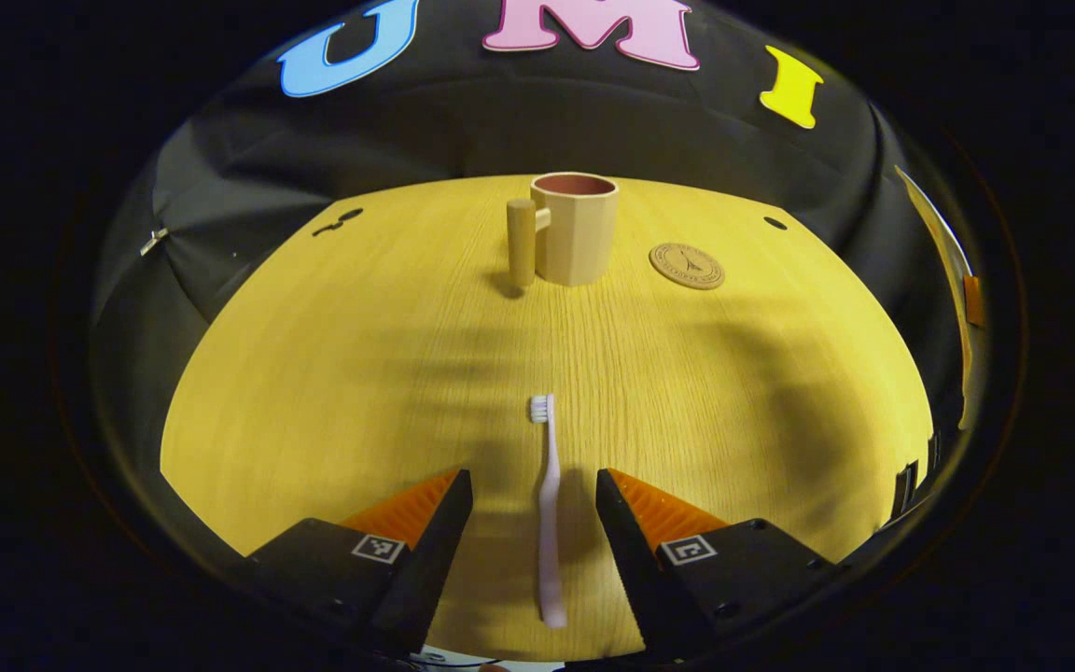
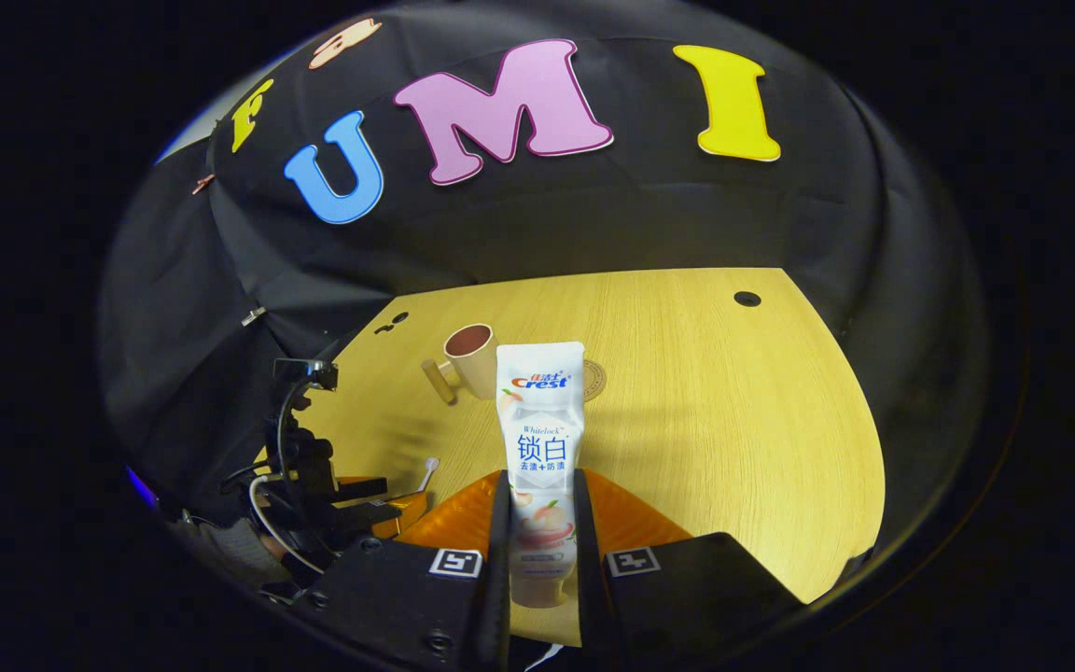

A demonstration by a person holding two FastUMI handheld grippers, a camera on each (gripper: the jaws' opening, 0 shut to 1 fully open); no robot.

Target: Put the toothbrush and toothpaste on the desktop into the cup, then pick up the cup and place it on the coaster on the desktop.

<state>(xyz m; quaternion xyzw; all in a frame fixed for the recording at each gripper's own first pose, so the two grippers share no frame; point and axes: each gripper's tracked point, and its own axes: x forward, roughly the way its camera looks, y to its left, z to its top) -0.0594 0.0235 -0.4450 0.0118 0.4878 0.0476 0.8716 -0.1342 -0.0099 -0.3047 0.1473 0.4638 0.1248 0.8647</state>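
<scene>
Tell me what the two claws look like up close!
Each claw has two wedge-shaped fingers with ridged inner pads, mounted on blocky black bodies. Every body carries a small square black-and-white marker. The right claw has the same build, with screw holes in its body. In the right gripper view, the left claw has dark and white cables looping behind it.

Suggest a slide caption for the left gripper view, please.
Open left gripper straddles the toothbrush, cup and coaster beyond.

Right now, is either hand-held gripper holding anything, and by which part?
The right hand-held gripper clamps the toothpaste tube by its lower end. The left hand-held gripper is open, straddling the toothbrush handle.
</scene>
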